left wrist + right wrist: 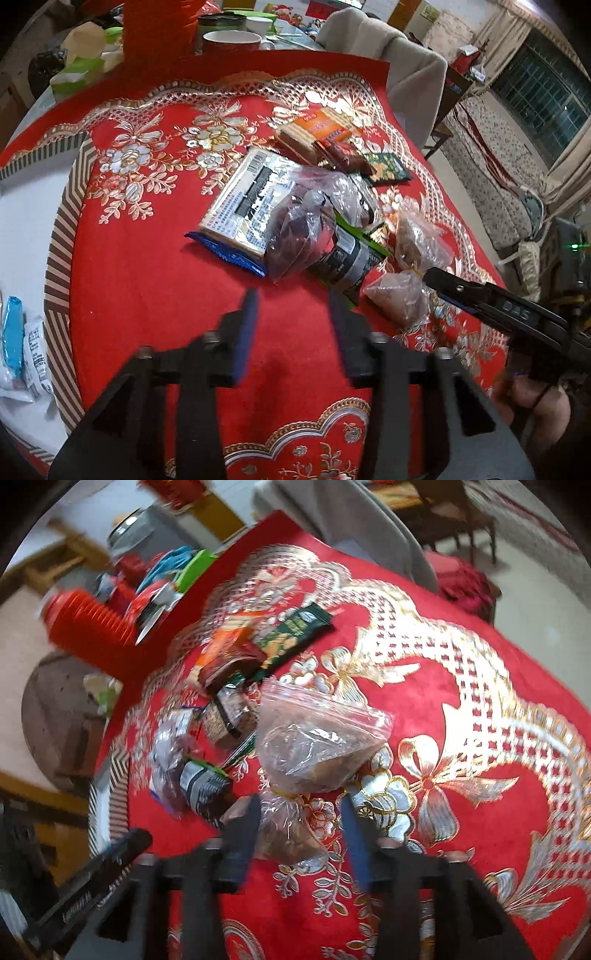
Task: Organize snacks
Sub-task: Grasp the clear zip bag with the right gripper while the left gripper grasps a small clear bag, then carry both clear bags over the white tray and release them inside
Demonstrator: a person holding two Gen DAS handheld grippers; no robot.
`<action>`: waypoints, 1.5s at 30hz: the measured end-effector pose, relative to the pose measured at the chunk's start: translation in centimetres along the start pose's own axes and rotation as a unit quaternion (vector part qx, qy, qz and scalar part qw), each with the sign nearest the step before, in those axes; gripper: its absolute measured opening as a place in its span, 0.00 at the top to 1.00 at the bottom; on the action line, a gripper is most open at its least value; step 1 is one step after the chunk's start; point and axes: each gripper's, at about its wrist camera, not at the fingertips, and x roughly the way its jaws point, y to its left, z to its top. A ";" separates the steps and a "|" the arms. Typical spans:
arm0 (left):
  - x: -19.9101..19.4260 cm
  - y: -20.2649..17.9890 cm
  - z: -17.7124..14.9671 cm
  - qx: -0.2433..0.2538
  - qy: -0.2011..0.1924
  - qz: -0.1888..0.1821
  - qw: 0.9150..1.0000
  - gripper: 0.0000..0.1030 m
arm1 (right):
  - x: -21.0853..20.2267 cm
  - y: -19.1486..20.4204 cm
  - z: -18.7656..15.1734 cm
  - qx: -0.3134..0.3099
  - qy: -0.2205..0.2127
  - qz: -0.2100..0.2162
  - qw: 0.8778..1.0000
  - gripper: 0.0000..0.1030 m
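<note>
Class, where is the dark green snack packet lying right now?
In the left wrist view, the dark green packet lies flat on the red tablecloth, at the pile's far right, beside the brown-wrapped snack.

Tablecloth (155, 266): red cloth, shiny gold embroidery. On it: glossy clear plastic bags (317, 738); matt black gripper fingers (249, 325).

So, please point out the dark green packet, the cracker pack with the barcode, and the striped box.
dark green packet (295, 637), right wrist view, middle of its face.
cracker pack (247, 195), left wrist view, printed label.
striped box (61, 236), left wrist view, striped rim.
</note>
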 end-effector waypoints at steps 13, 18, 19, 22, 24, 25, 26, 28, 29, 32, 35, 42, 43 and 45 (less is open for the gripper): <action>3.1 -1.0 4.8 0.027 0.001 0.027 0.999 0.43 | 4.7 5.9 1.3 -0.192 -0.008 -0.150 0.970 0.47; 6.0 -1.5 5.6 0.033 0.029 0.033 0.998 0.43 | 3.5 4.2 1.5 -0.179 -0.003 -0.123 0.976 0.62; 6.2 -1.9 5.5 0.042 0.022 0.038 0.998 0.43 | 3.1 3.7 1.5 -0.170 -0.002 -0.118 0.978 0.63; 6.5 -2.5 5.3 0.054 0.009 0.044 0.998 0.43 | 1.9 2.0 1.0 -0.138 -0.003 -0.094 0.986 0.65; 6.5 -2.6 5.3 0.053 0.008 0.039 0.998 0.63 | 0.8 0.7 0.6 -0.107 -0.003 -0.070 0.992 0.65; 6.5 -2.5 5.3 0.047 0.009 0.036 0.998 0.66 | 0.5 0.4 0.4 -0.097 -0.002 -0.062 0.993 0.65; 6.4 -2.4 5.3 0.039 0.010 0.031 0.999 0.67 | 0.2 0.0 0.2 -0.085 0.000 -0.052 0.995 0.66; 5.9 -2.2 4.8 0.025 0.008 0.021 0.999 0.71 | -0.2 -0.4 -0.1 -0.071 0.000 -0.039 0.997 0.65; 5.6 -2.2 4.5 0.022 0.007 0.018 1.000 0.75 | -0.4 -0.6 -0.2 -0.069 0.000 -0.033 0.997 0.66; 4.4 -2.0 3.6 0.007 0.002 0.005 1.000 0.77 | -0.8 -0.6 -0.4 -0.064 0.000 -0.018 0.998 0.66; 2.9 -1.3 2.6 -0.014 -0.008 0.000 1.000 0.78 | -1.1 -0.4 -0.6 -0.067 0.000 -0.006 0.998 0.66; 0.0 -0.1 0.9 -0.039 -0.024 -0.001 0.999 0.79 | -1.2 0.6 -1.3 -0.083 0.007 0.013 0.996 0.66; -0.2 0.1 0.6 -0.041 -0.023 0.000 0.999 0.79 | -1.1 0.9 -1.4 -0.085 0.009 0.015 0.996 0.66; -0.6 0.2 0.2 -0.039 -0.024 0.006 0.999 0.79 | -1.1 1.2 -1.7 -0.089 0.010 0.014 0.996 0.66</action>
